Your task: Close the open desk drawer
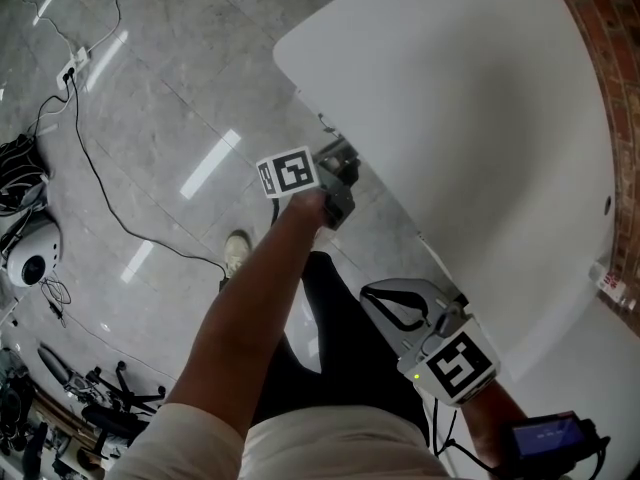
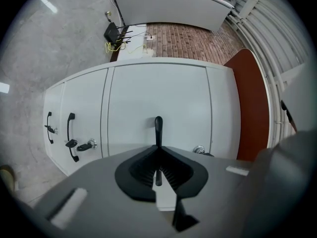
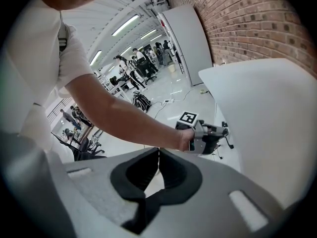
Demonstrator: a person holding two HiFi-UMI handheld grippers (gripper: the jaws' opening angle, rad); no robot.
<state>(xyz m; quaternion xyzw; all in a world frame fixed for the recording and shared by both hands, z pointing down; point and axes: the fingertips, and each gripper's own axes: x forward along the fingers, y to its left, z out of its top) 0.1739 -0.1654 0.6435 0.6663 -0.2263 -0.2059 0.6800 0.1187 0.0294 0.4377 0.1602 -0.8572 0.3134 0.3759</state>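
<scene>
Left claw [image 2: 158, 150], jaws pinched together, faces the drawer [image 2: 158, 93] straight ahead, its handle [image 2: 158, 126] in line with the tips. Right claw [image 3: 158, 151] idles, also closed. Push squarely and steadily so the tips don't slip.

White surface [image 1: 480, 118], matte, rounded curved edge, small dark hole [image 1: 607, 205] near its right rim. Beside and under it is a grey glossy tiled floor [image 1: 150, 118] with light streaks. On the floor: a white power strip [image 1: 75, 65] at upper left, a thin black cable [image 1: 100, 183] trailing from it toward the middle, a light shoe [image 1: 236, 251], and a gear pile [image 1: 25, 258] at the left edge, too cluttered to tell
</scene>
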